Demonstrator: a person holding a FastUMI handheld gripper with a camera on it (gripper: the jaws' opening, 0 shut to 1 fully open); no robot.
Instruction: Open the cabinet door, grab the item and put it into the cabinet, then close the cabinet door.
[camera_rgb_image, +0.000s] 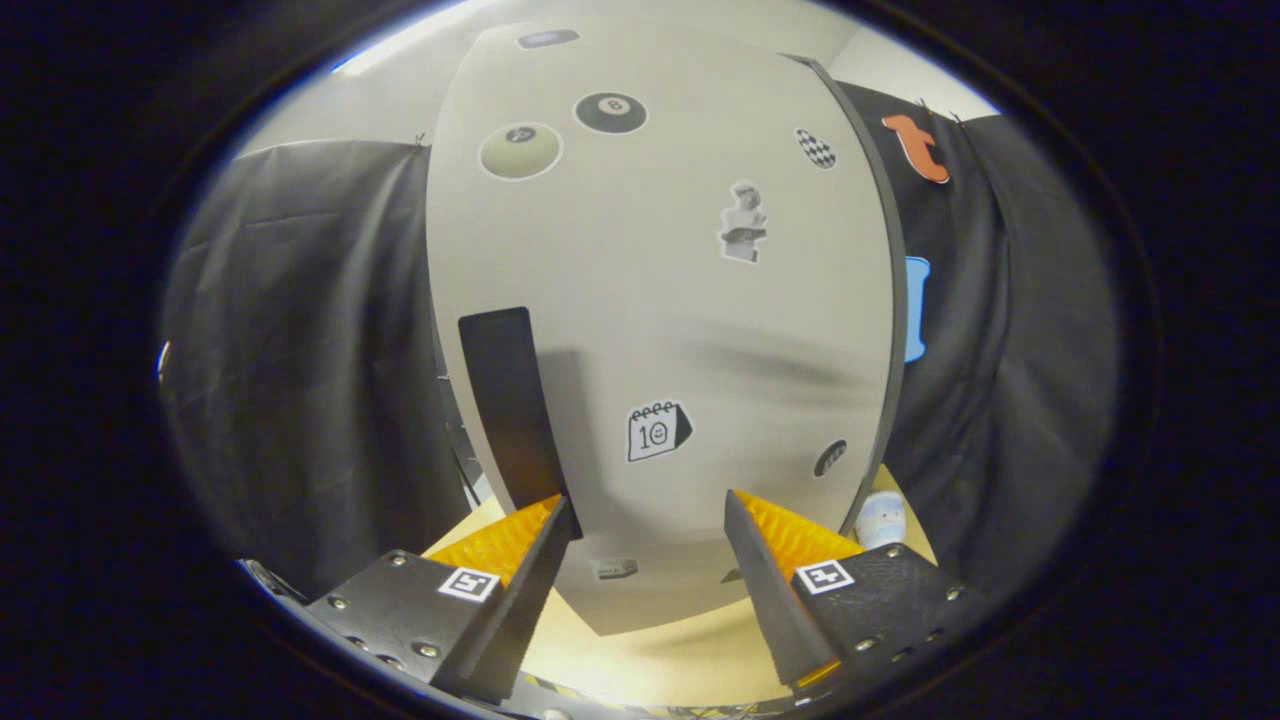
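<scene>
While the cabinet door stands shut and square to the camera, the gripper hangs close in front of it with its fingers spread wide and nothing between them but the door's pale face.

Farthest left hangs the black cloth wall of the booth. Next comes the door's black handle, a flat upright strip set near the door's left edge; its lower end sits just above and beyond the left fingertip. That placement suggests, as a judgement, that the door hinges on the right and swings from the left, so the spread fingers look lined up to slide across and catch the strip. Neither finger touches it yet.

Across the middle, stickers dot the door: two billiard balls near the top, a small bust, and a calendar sticker between and beyond the fingers. They serve no purpose for the task.

Further right, the right fingertip points at bare door. Past the door's dark right edge, a small pale item rests on the yellowish tabletop, just beside the cabinet and beyond the right finger. It is partly hidden, so its kind cannot be told; it is likely the thing to stow, waiting outside until the door opens. The opening step seems still ahead.
</scene>
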